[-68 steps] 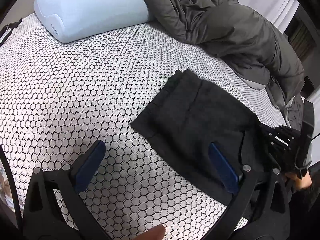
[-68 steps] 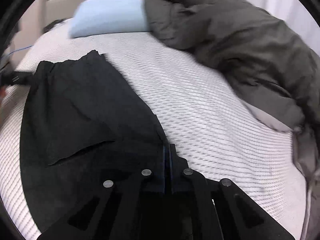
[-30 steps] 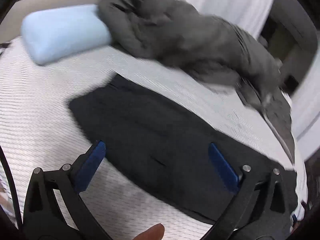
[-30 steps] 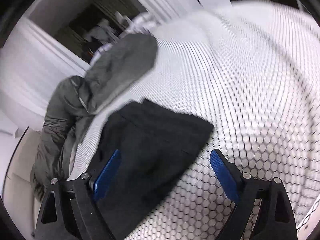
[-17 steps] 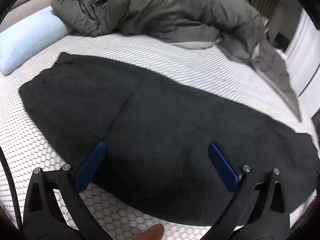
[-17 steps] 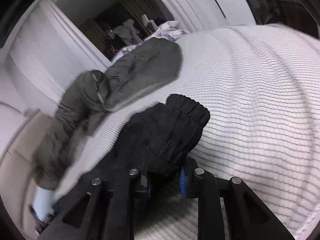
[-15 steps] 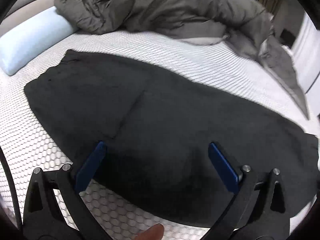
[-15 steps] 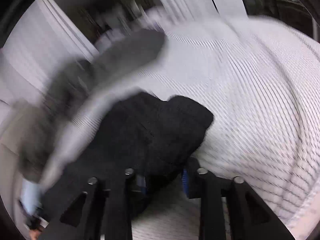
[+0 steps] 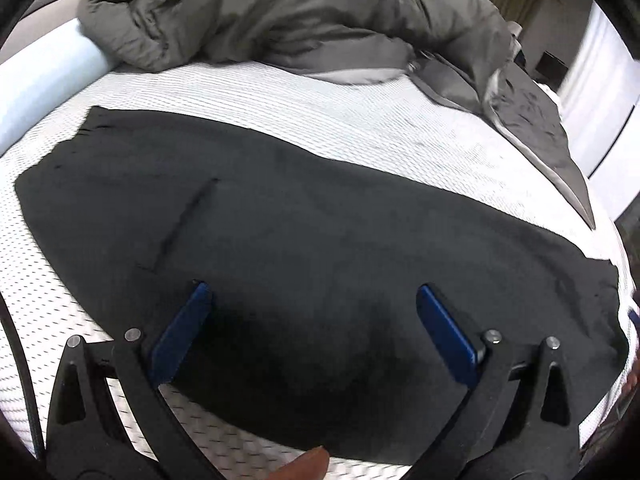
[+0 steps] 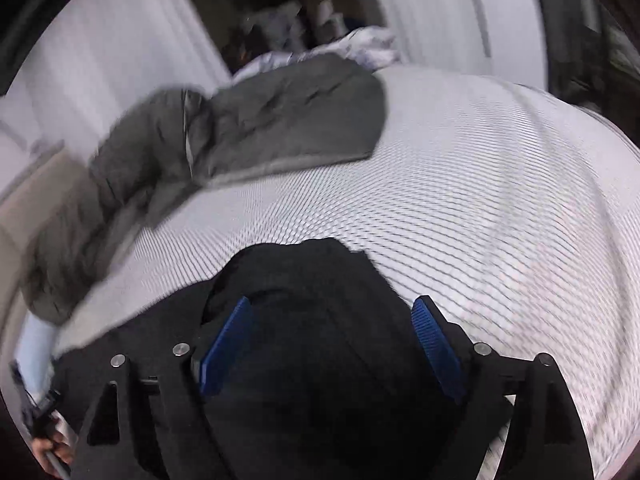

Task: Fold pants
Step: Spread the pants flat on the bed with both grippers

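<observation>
Black pants (image 9: 304, 232) lie flat and lengthwise across the white honeycomb-patterned bed (image 9: 360, 120), waistband at the left, leg ends at the right. My left gripper (image 9: 310, 312) hovers open over the near edge of the pants, nothing between its blue pads. In the right wrist view the leg end of the pants (image 10: 304, 280) lies under my right gripper (image 10: 332, 332), whose jaws are opening. The cloth lies between and below its blue pads (image 10: 436, 340), which do not press on it.
A rumpled grey duvet (image 9: 304, 12) fills the far side of the bed, its corner (image 10: 288, 120) also in the right wrist view. A pale blue pillow (image 9: 40, 76) lies at the far left. White curtains and a dark doorway stand beyond. A fingertip (image 9: 308, 464) shows at the bottom edge.
The right gripper, shut on the bunched leg end half a second ago, has opened and the cloth has dropped flat. The left gripper shifted a little along the pants and stays open.
</observation>
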The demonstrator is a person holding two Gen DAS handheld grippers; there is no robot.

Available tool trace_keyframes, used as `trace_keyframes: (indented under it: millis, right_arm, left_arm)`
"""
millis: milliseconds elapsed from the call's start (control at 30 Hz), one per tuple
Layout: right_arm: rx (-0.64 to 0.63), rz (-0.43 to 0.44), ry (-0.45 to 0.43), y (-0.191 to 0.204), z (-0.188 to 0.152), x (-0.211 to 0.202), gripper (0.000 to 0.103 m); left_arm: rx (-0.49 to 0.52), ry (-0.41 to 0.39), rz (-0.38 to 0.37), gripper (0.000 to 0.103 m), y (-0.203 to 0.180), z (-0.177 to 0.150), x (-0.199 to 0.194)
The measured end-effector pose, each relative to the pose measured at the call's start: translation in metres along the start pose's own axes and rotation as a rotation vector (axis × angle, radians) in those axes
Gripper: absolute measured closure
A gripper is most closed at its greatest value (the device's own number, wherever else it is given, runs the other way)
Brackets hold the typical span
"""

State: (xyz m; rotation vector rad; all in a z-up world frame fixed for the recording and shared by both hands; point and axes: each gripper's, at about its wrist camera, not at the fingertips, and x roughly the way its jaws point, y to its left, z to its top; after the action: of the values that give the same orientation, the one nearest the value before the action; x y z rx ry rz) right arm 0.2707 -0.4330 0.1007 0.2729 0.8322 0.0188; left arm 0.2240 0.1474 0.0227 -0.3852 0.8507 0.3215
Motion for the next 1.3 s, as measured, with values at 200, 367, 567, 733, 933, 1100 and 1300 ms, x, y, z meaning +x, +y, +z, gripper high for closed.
trace_keyframes:
  millis: [200,367,567,733,933,1100,1300]
  right_arm:
    - [-0.289,-0.182,0.070,0.047,0.022,0.071,0.016]
    - [-0.191,-0.079,0.157,0.018,0.028,0.098,0.056]
    - [-0.128,-0.171,-0.071,0.012,0.039,0.058,0.058]
    - [-0.140,-0.291,0.065,0.007,0.027,0.089,0.032]
    - [-0.228,-0.210,-0.078,0.032,0.010,-0.002,0.020]
    - [-0.354,-0.042,-0.028,0.077,-0.049,-0.028,0.019]
    - [-0.511,0.180,0.143,0.152,-0.129,0.016,0.019]
  left_arm:
    - [0.085,0.020,-0.002,0.001,-0.034,-0.004,0.010]
    - [0.138,0.041,0.026,0.001,-0.047,-0.005,0.026]
    - [0.139,0.049,0.044,0.001,-0.046,-0.003,0.033]
    - [0.124,0.039,0.060,0.001,-0.039,-0.001,0.029]
    - [0.170,-0.006,-0.023,0.001,-0.056,-0.003,0.003]
    - [0.366,-0.022,-0.120,0.001,-0.112,-0.029,-0.017]
    - [0.573,0.094,-0.173,0.001,-0.160,-0.081,0.004]
